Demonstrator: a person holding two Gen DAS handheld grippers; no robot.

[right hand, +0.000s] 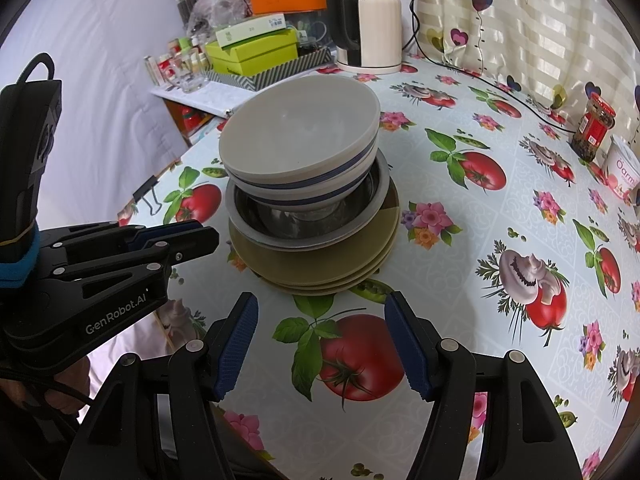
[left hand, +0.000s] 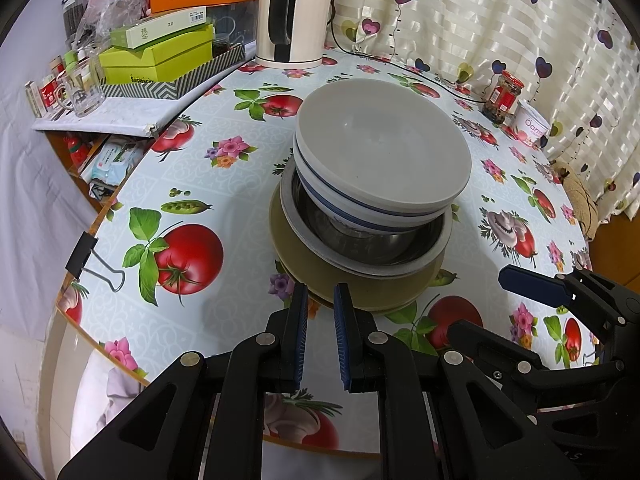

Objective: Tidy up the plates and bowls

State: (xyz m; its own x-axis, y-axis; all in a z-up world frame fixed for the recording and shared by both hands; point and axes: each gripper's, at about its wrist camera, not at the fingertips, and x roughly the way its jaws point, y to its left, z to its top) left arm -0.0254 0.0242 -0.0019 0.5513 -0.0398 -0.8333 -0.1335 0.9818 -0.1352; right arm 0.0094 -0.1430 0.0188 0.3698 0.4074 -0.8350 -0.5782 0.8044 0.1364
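Observation:
A stack stands mid-table: olive-tan plates (left hand: 352,284) (right hand: 320,264) at the bottom, a steel bowl (left hand: 368,240) (right hand: 296,220) on them, then a blue-striped white bowl (left hand: 360,204) (right hand: 304,192) with a plain white bowl (left hand: 384,144) (right hand: 296,132) on top. My left gripper (left hand: 321,296) (right hand: 176,236) sits at the plates' near edge, its jaws a narrow gap apart with nothing between them. My right gripper (right hand: 320,320) (left hand: 532,284) is open and empty, just in front of the stack to its right.
A kettle (left hand: 294,20) (right hand: 368,24) stands at the back with its cord running right. Boxes and jars (left hand: 160,52) crowd a side shelf at left. A red-lidded jar (right hand: 594,126) and yoghurt tub (right hand: 624,172) stand far right. A binder clip (left hand: 86,254) grips the tablecloth edge.

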